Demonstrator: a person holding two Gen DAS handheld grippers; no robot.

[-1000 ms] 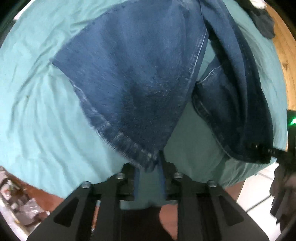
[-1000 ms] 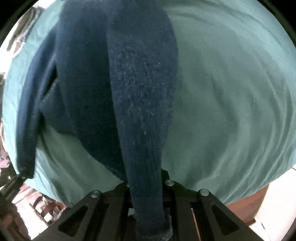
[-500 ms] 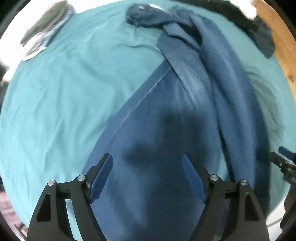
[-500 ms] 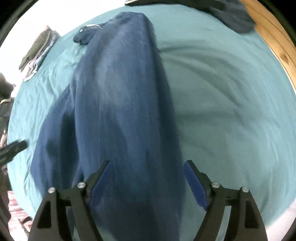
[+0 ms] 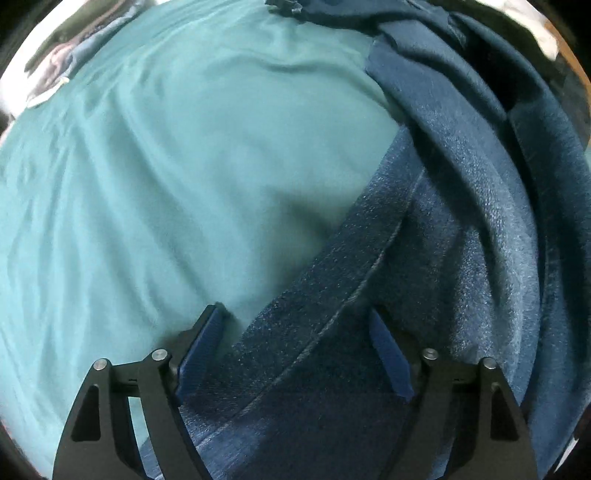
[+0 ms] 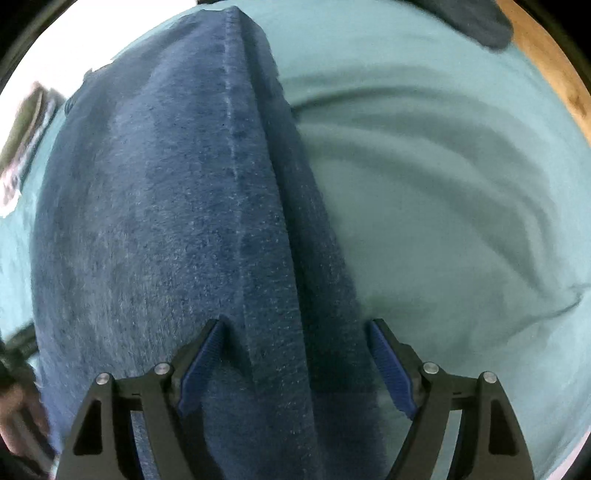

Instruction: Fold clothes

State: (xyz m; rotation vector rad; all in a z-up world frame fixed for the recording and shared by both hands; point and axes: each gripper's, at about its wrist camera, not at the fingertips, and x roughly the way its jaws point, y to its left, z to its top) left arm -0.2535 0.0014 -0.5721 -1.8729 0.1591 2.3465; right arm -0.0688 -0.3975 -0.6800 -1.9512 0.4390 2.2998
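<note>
Since a second ago, when a hem was pinched in the left gripper (image 5: 295,339) and a bunched leg was clamped in the right gripper (image 6: 295,354), the jeans (image 5: 461,258) have been let go and laid out on the teal sheet (image 5: 166,184), and both tools have been brought down close over the cloth. In the left wrist view, the jaws are seen spread after having just been closing a little, with nothing pressed by the blue pads (image 5: 203,343); a seamed band of denim runs between them and away to the upper right, while bare sheet lies ahead and to the left of the tool. The rest of the garment is piled in folds on the tool's right, cut off by the lens edge, and its far end near the top is too dark and blurred to be made out. Some blurred items (image 5: 55,62) far ahead to the left cannot be identified. In the right wrist view, the jaws are likewise held wide apart, having just been opened, and the jeans (image 6: 166,221) are stretched straight ahead from between the fingers (image 6: 388,362), untouched by either pad. A raised seam is seen running down the middle of the leg. Rumpled sheet (image 6: 443,203) is spread to the tool's right, a strip of wood (image 6: 554,70) is cut off at the far right, and a dark garment (image 6: 480,22) beside it is only partly shown.
</note>
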